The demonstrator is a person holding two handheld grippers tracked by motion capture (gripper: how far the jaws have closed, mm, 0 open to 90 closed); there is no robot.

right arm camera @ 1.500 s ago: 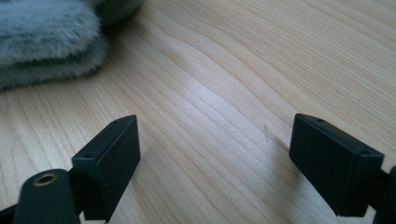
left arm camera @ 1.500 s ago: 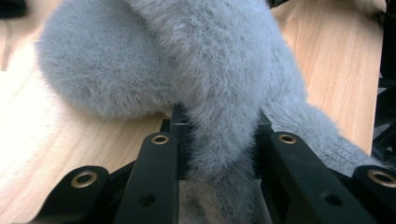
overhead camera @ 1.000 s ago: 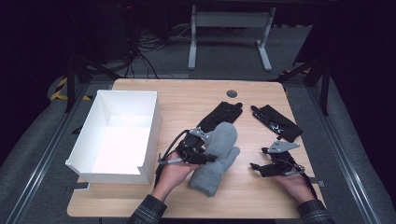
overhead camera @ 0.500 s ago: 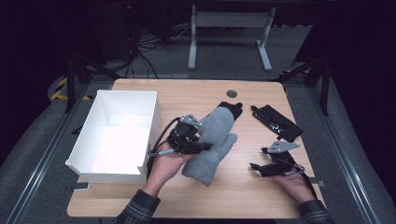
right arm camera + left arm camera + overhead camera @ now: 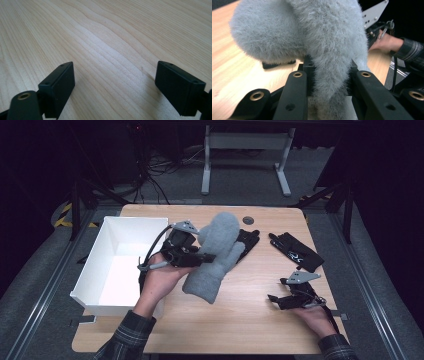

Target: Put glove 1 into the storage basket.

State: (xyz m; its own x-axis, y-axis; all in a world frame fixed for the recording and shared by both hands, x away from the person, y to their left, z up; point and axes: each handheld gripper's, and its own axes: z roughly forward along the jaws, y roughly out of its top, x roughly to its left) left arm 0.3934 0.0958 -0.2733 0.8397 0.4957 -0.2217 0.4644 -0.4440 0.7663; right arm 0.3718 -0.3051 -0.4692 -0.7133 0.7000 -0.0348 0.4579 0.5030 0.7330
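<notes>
Left gripper (image 5: 202,256) clamped on grey mitten (image 5: 214,255), jaws pinching a fold of fleece approx mid-body; in left gripper view, fur bulges up between the two black jaws (image 5: 329,82). Mitten lifted off table (image 5: 240,320), hanging slack, cuff end drooping toward the person, thumb side up near the black glove (image 5: 248,241) behind it. Gripped mid-body prob. so neither end drags much while carried. Held just right of white bin (image 5: 125,262), above the wood, not yet over the bin; likely next stop is the bin, so swing left needed w/ enough height to clear the near wall.

Right gripper (image 5: 282,299) parked low at table's right front, jaws spread wide w/ nothing between; bare wood seen past the pads (image 5: 58,85) in right gripper view. Prob. idle, kept clear of left hand's path.

2nd black glove (image 5: 296,251) lying flat at right rear, well apart from the mitten, untouched.
</notes>
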